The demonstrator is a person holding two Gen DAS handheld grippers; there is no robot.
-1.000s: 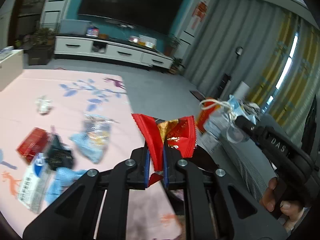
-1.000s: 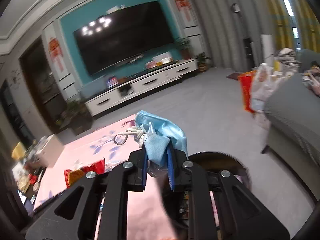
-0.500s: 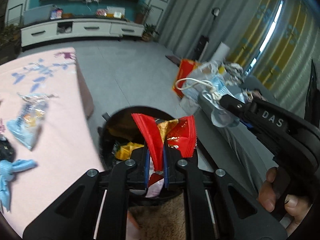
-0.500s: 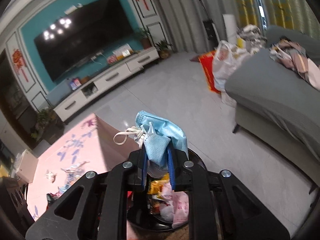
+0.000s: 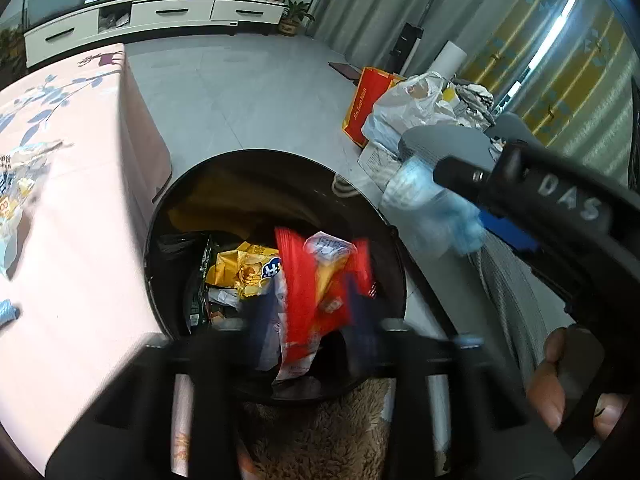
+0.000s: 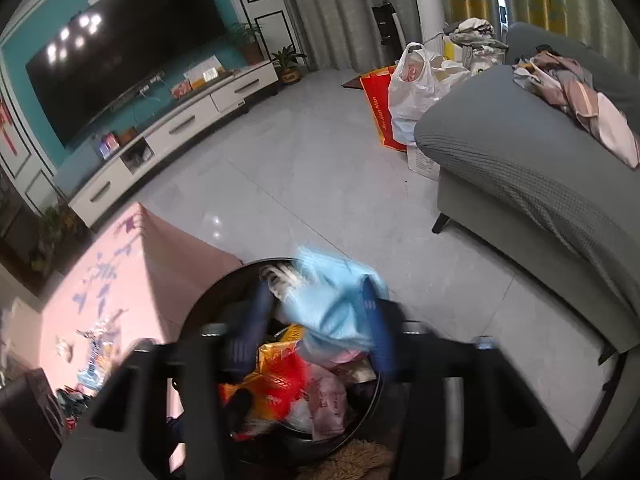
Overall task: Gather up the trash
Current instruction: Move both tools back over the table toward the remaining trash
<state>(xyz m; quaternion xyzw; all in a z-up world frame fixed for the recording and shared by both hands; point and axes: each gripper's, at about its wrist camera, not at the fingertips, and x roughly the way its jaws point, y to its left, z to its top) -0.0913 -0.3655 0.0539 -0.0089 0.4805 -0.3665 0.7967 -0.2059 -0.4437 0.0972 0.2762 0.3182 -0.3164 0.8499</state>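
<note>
A black round trash bin (image 5: pixel 168 208) holding several wrappers fills the middle of the left wrist view. My left gripper (image 5: pixel 310 320) hangs over it with its jaws opening. A red snack wrapper (image 5: pixel 316 292) sits loose and blurred between the spread fingers. My right gripper (image 5: pixel 472 204) reaches in from the right above the bin's rim (image 6: pixel 208 304). In the right wrist view my right gripper (image 6: pixel 316 312) also has its jaws opening, and a blue face mask (image 6: pixel 332 304) droops between them against the right finger.
A pink cloth-covered table (image 5: pixel 80 240) stands left of the bin with more trash (image 5: pixel 16 184) on it. A grey sofa (image 6: pixel 520 160), a white plastic bag (image 6: pixel 412 92) and a red bag (image 5: pixel 368 100) lie to the right. A fuzzy rug (image 5: pixel 320 432) lies under the bin's near side.
Both grippers dropped closer over the bin and tilted further down. Both pairs of jaws went from shut to spread apart, freeing the red wrapper and the blue mask.
</note>
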